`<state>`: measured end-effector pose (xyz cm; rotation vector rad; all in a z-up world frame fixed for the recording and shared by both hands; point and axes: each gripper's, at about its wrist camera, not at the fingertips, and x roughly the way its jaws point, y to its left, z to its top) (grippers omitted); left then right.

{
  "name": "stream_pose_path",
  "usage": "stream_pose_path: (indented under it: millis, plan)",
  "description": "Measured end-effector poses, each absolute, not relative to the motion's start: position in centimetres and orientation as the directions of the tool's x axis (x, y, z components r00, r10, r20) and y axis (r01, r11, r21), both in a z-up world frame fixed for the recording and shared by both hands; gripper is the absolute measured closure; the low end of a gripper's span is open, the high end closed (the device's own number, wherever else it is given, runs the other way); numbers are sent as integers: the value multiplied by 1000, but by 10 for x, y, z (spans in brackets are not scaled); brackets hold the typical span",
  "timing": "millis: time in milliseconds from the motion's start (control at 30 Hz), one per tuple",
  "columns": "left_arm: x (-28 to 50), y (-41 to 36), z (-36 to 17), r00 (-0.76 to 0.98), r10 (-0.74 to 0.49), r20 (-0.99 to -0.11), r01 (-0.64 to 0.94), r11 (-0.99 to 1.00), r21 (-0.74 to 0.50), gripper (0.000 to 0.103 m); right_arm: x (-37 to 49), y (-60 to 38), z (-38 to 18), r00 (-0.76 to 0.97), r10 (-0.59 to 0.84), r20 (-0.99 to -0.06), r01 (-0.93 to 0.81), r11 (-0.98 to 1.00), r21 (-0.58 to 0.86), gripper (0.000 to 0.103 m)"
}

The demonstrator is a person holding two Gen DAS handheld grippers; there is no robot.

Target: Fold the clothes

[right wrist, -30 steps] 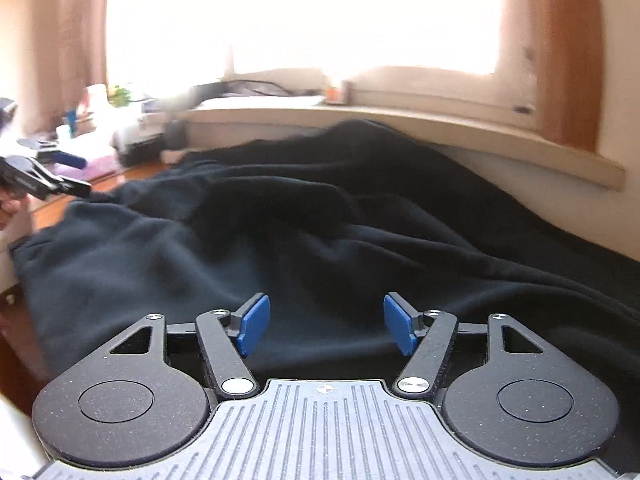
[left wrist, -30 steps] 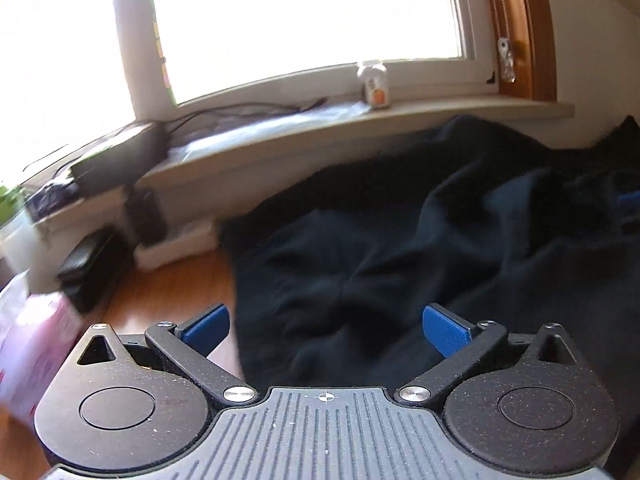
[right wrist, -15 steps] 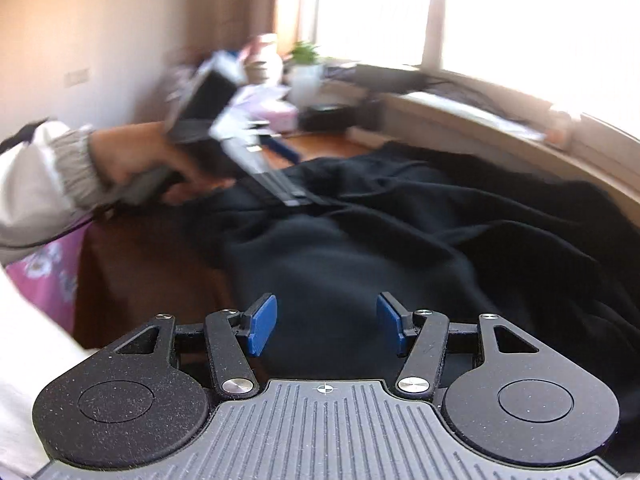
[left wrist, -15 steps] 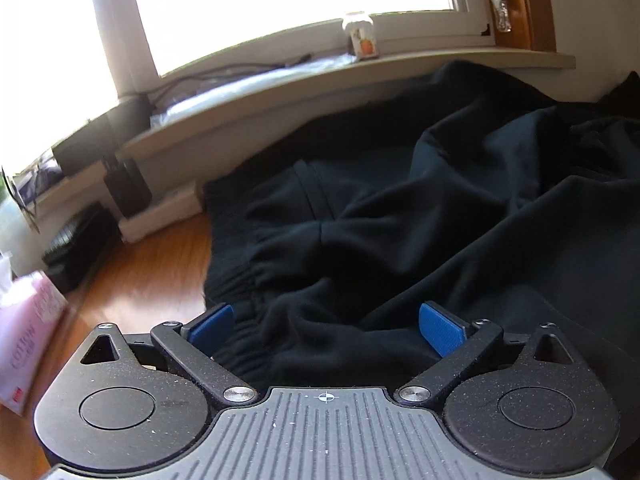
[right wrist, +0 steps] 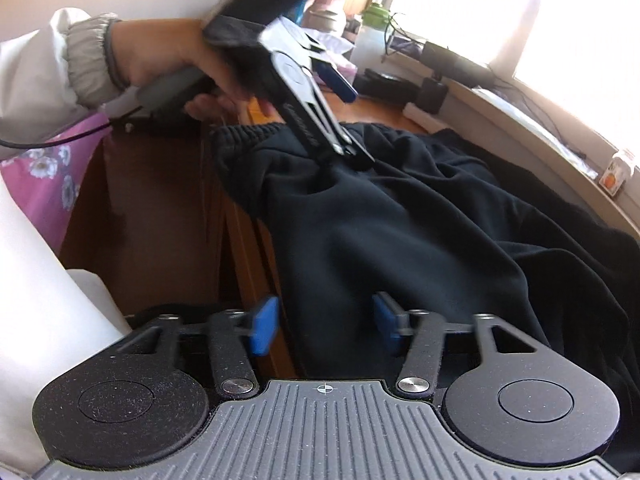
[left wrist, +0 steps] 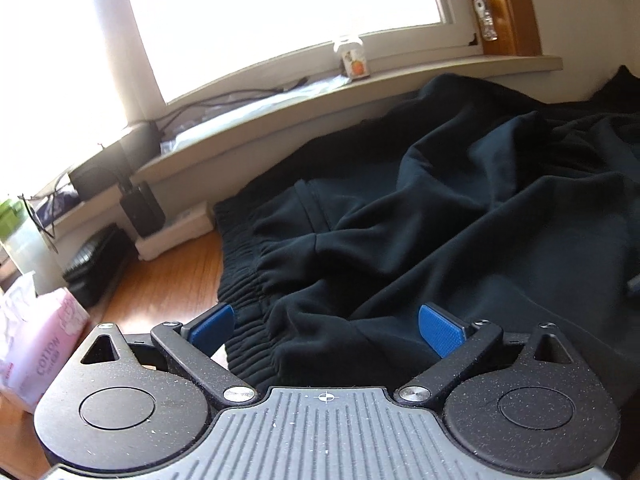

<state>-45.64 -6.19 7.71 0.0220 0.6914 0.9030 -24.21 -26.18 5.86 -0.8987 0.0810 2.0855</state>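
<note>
A black garment (left wrist: pixel 460 216) lies crumpled on the wooden table (left wrist: pixel 160 280), its ribbed waistband (left wrist: pixel 240 280) at the left end. My left gripper (left wrist: pixel 326 328) is open wide, with a fold near the waistband lying between its blue pads (left wrist: pixel 440 330); the pads do not press on it. In the right wrist view a hand in a white sleeve (right wrist: pixel 160 52) holds that left gripper (right wrist: pixel 348 120), its lower finger dipping into the cloth. My right gripper (right wrist: pixel 324 328) is closing over the garment's near edge (right wrist: pixel 360 260), cloth between the jaws and a gap still showing.
A small bottle (left wrist: pixel 354 62) stands on the window sill (left wrist: pixel 400 88) behind the garment. Black boxes (left wrist: pixel 140 204) and a white power strip (left wrist: pixel 176 232) sit at the back left, a pink tissue pack (left wrist: pixel 36 356) at the near left. The table edge (right wrist: pixel 248 260) drops off left of my right gripper.
My right gripper swung left along the garment to its near edge and its jaws narrowed. My left gripper sank toward the waistband, still open.
</note>
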Motion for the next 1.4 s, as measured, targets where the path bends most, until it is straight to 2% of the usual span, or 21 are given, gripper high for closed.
stream_pose_path:
  millis: [33,67,100,133,233,400,667,733,767,833,867,933,1000,1133,1400]
  plan:
    - [-458,-66,79,423,728,-539,-708,637,304,3,-238,-260,61,-400,671,-624,-726,-648,-232,78]
    - [-459,-70,80,424,729,-537,-705,638,309,3,-234,-258,64,-412,665,-623,-728,-652,-215,82]
    - [-461,-73,81,422,734,-532,-709,633,310,2,-229,-257,69,-427,676,-600,-736,-645,-204,95]
    - [-463,-76,82,420,739,-527,-714,627,310,2,-226,-256,73,-409,700,-586,-751,-623,-220,95]
    - [-469,-84,85,425,747,-511,-733,615,289,2,-211,-246,87,-402,740,-539,-787,-580,-210,95]
    - [-473,-94,96,444,755,-483,-739,613,279,2,-191,-205,99,-385,761,-522,-833,-530,-159,95]
    - [-464,-119,109,522,723,-453,-688,671,277,3,-190,-152,80,-336,745,-576,-872,-477,-108,94]
    - [-457,-124,105,535,708,-462,-669,688,281,4,-188,-145,75,-330,737,-589,-878,-469,-94,90]
    - [-454,-126,102,542,695,-473,-657,701,277,4,-186,-148,75,-336,739,-585,-880,-467,-84,89]
    - [-445,-125,93,536,681,-499,-639,714,287,7,-182,-156,80,-341,749,-569,-885,-460,-76,78]
    - [-441,-124,88,532,674,-512,-630,720,292,8,-182,-160,83,-339,757,-559,-886,-456,-79,76]
    - [-434,-118,80,502,683,-531,-632,708,314,16,-182,-171,89,-342,764,-548,-882,-463,-94,76]
    - [-435,-107,76,478,693,-540,-655,690,307,19,-185,-183,94,-343,770,-538,-875,-470,-114,76]
    - [-442,-88,80,497,677,-544,-685,690,234,19,-196,-218,102,-370,770,-519,-846,-511,-155,76]
    - [-447,-75,90,517,661,-543,-690,698,192,18,-228,-239,87,-391,711,-584,-760,-608,-230,76]
